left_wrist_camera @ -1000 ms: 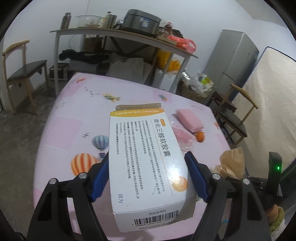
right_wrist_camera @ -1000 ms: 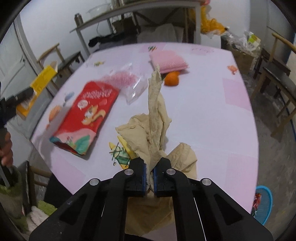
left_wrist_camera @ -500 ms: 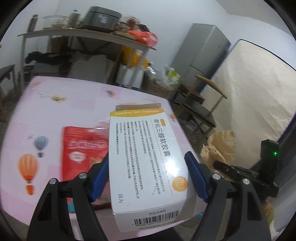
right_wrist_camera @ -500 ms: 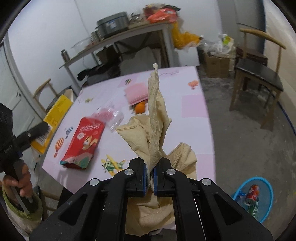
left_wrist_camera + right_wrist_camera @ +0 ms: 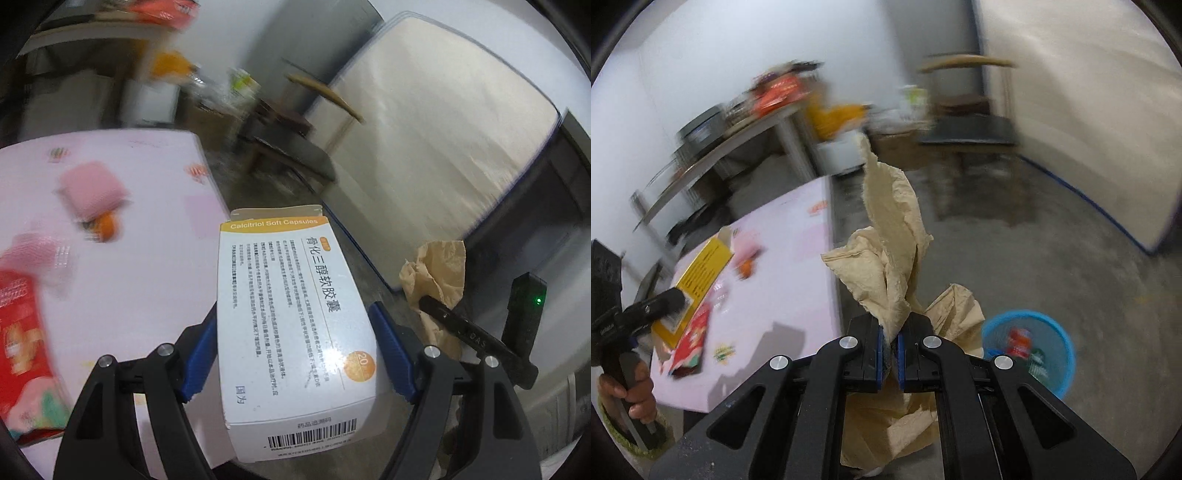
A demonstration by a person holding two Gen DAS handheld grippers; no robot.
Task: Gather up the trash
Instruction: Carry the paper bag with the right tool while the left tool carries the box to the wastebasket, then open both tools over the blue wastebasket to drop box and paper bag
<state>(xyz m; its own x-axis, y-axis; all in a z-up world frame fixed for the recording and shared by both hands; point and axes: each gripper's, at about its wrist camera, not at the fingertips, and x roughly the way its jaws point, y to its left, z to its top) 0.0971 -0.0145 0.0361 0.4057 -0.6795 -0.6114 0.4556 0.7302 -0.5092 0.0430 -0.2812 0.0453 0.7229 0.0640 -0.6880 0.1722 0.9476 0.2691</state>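
Note:
My left gripper [image 5: 291,354] is shut on a white and orange medicine box [image 5: 291,317] and holds it in the air over the table's right edge. The box also shows yellow in the right wrist view [image 5: 701,273]. My right gripper [image 5: 891,343] is shut on crumpled tan paper [image 5: 886,251], held above the floor; the paper also shows in the left wrist view [image 5: 436,273]. A blue trash basket [image 5: 1027,347] with a red can inside stands on the floor, low right of my right gripper.
The pink table [image 5: 147,258] holds a red snack bag [image 5: 22,339], a pink sponge [image 5: 92,188], an orange fruit [image 5: 107,225] and a clear plastic bag. A wooden chair [image 5: 967,125], a mattress against the wall [image 5: 424,147] and a cluttered shelf [image 5: 738,122] stand around.
Both grippers have swung right, away from the table toward the floor, each still holding its item. The blue basket has come closer in the right wrist view.

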